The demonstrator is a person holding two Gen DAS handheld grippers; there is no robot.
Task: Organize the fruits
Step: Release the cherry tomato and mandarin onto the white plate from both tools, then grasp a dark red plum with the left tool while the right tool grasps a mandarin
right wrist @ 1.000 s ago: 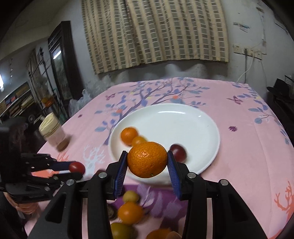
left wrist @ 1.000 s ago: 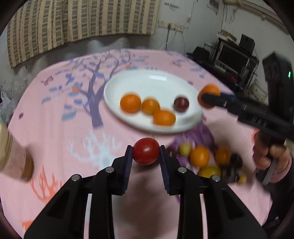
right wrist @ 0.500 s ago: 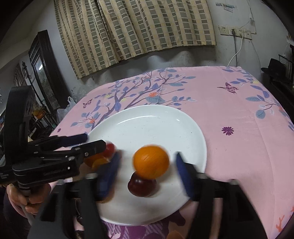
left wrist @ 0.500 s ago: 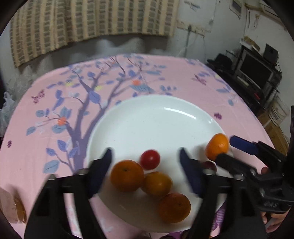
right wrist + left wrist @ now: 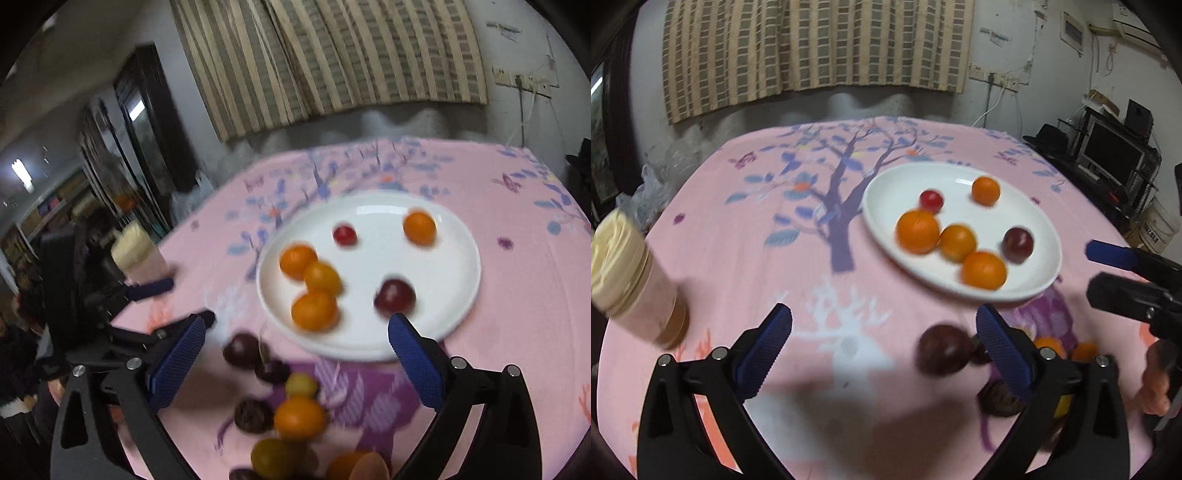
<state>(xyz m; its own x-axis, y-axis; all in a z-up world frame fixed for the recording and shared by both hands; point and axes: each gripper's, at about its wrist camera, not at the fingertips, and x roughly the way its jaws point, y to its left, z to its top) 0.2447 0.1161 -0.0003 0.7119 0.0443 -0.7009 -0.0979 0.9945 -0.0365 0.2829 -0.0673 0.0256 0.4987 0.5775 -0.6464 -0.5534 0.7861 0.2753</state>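
A white plate [image 5: 960, 177] [image 5: 454, 280] on the pink cloth holds several oranges, a small red tomato [image 5: 931, 199] [image 5: 344, 234] and a dark plum [image 5: 1018, 240] [image 5: 394, 295]. One orange [image 5: 986, 190] [image 5: 419, 228] lies apart at the plate's far side. My left gripper [image 5: 882, 343] is open and empty, just short of the plate, with a dark plum [image 5: 942, 349] on the cloth near its right finger. My right gripper [image 5: 295, 352] is open and empty above a pile of loose fruit [image 5: 295, 417] on the cloth.
A jar with a cream lid [image 5: 626, 273] [image 5: 138, 254] stands at the table's left edge. The right gripper's blue-tipped fingers [image 5: 1115, 254] show at the right of the left wrist view. A curtained wall lies behind the table; shelves with electronics stand at the right.
Both grippers have opened fully and drawn back from the plate. The tomato and the orange they held now lie on the plate.
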